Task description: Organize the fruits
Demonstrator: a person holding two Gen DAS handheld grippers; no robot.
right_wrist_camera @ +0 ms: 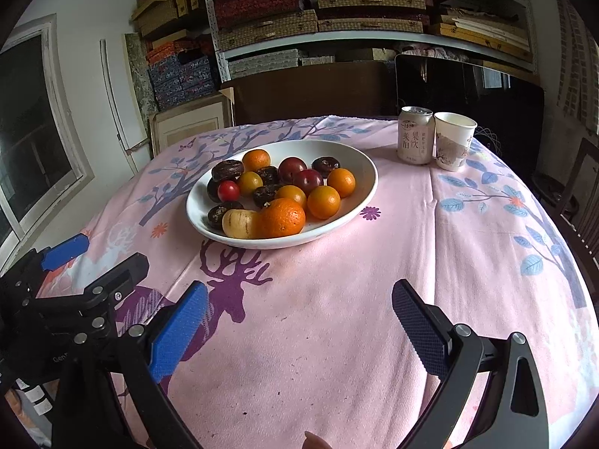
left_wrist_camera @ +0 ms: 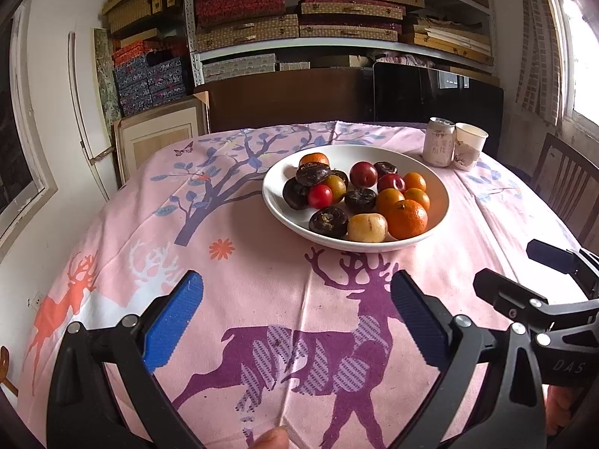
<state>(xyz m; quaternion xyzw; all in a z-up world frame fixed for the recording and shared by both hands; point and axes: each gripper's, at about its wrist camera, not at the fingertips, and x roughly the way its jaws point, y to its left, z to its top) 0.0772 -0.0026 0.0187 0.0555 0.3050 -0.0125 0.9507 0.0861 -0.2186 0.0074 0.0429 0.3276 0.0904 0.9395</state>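
Observation:
A white bowl (left_wrist_camera: 277,202) (right_wrist_camera: 359,161) sits on the pink deer-print tablecloth, holding several fruits: oranges (left_wrist_camera: 407,219) (right_wrist_camera: 282,217), red plums (left_wrist_camera: 363,174) (right_wrist_camera: 307,181), dark brown round fruits (left_wrist_camera: 328,222) (right_wrist_camera: 227,170), a small red fruit (left_wrist_camera: 320,196) (right_wrist_camera: 228,191) and a pale yellow one (left_wrist_camera: 367,227) (right_wrist_camera: 239,223). My left gripper (left_wrist_camera: 297,288) is open and empty, hovering over the cloth short of the bowl. My right gripper (right_wrist_camera: 299,295) is open and empty, to the right of the left one and short of the bowl.
A drink can (left_wrist_camera: 438,142) (right_wrist_camera: 415,135) and a paper cup (left_wrist_camera: 470,146) (right_wrist_camera: 453,140) stand at the table's far right. Wooden chairs (left_wrist_camera: 572,187) stand at the right edge. Shelves of boxes (left_wrist_camera: 299,11) line the back wall.

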